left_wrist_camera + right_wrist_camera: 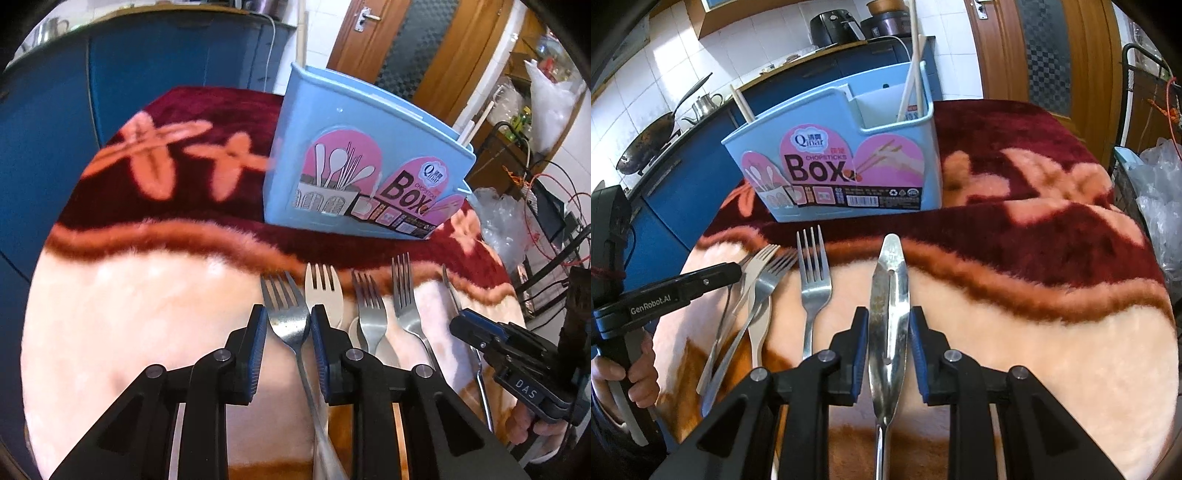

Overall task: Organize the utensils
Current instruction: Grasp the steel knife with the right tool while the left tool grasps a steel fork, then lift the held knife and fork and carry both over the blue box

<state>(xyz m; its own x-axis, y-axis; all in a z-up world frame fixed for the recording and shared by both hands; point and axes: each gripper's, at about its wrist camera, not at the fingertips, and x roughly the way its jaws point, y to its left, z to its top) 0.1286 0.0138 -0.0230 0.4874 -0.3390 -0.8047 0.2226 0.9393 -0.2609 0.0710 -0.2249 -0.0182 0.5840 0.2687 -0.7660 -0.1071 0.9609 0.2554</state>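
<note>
Left fingers [289, 345] clamped on a steel fork [286, 314], right fingers [888, 345] on a spoon [889, 317]; I'd lift level toward the box [849, 162] ahead.

White-tiled kitchen wall [665, 55]; blue cabinets [166, 55]; wooden door [1052, 48]; plush maroon-and-cream table cover [1034, 314]

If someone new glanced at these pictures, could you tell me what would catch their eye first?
Probably the light blue chopsticks box with its pink label, upright at the back of the plush red and cream blanket. Next, the row of forks in front of it, with the left gripper around the leftmost steel fork.
</note>
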